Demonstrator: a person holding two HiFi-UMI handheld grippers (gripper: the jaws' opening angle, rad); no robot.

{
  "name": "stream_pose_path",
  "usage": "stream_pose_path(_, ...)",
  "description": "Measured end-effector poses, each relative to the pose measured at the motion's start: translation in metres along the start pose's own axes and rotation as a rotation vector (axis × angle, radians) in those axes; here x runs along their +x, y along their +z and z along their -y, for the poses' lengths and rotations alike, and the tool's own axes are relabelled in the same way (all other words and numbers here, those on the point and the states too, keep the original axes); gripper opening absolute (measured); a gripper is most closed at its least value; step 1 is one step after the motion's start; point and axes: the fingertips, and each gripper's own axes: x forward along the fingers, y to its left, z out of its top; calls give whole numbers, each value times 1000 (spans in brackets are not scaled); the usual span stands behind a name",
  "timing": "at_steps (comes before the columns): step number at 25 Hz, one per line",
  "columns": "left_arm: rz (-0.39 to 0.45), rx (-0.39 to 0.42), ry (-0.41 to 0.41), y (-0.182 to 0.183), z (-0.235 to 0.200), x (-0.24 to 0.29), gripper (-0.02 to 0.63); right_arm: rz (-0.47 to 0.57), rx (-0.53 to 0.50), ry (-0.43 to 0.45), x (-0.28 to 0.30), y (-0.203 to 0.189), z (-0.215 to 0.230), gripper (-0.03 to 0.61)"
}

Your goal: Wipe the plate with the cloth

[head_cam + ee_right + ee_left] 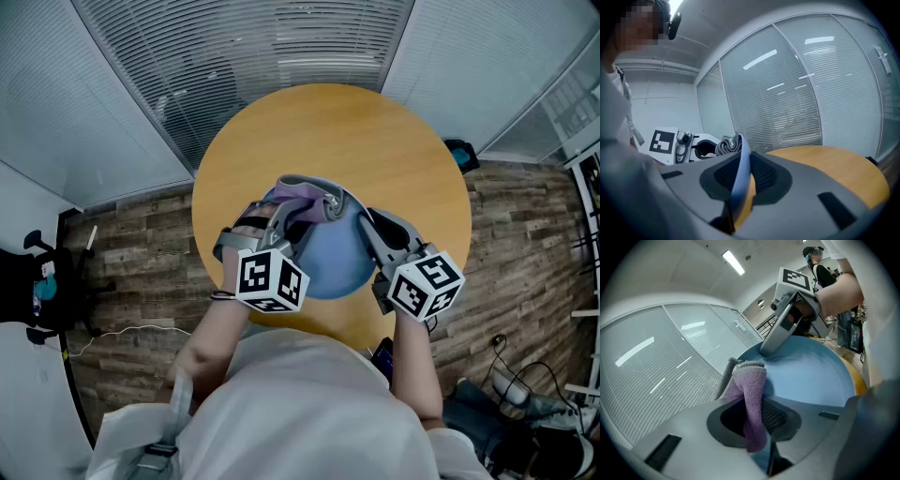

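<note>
A light blue plate (336, 255) is held up off the round wooden table (394, 159), tilted on edge. My right gripper (368, 225) is shut on the plate's rim (740, 174), which runs edge-on between its jaws. My left gripper (298, 217) is shut on a purple and grey cloth (298, 199), folded between the jaws (752, 399). The cloth lies against the far side of the plate's face (811, 376). In the left gripper view the right gripper (771, 348) clamps the plate's far rim. In the right gripper view the cloth (727, 145) and left gripper (701, 149) show beyond the plate.
The round table stands on wood-plank flooring (141, 244) beside glass walls with blinds (244, 56). A black chair base (37, 281) sits at the left, cables and gear (525, 394) at the lower right. A dark blue object (462, 154) lies by the table's right edge.
</note>
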Motion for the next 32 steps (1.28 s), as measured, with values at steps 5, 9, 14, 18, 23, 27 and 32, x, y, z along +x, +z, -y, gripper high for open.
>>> stream_pose_path(5,-23,-30,9,-10,-4,0,71,10,17,0,0,1,1,58)
stream_pose_path(9,-33,-40,13,-13,-4,-1,71,25,35,-4,-5,0,3,60)
stream_pose_path(14,-52,-64,14,-24,-4,-1,71,62,80,-21,-10,2,10,61)
stream_pose_path(18,-61,-81,11,-27,-4,-1,71,89,107,-33,-16,8,18,61)
stream_pose_path(23,-53,-124,3,-28,-4,-4,71,119,156,-34,-22,13,20,66)
stream_pose_path(27,-23,-187,1,-26,-6,-6,71,144,219,-20,-25,11,21,70)
stream_pose_path(32,-16,-220,-9,-23,-7,-2,71,156,251,-17,-26,11,25,72)
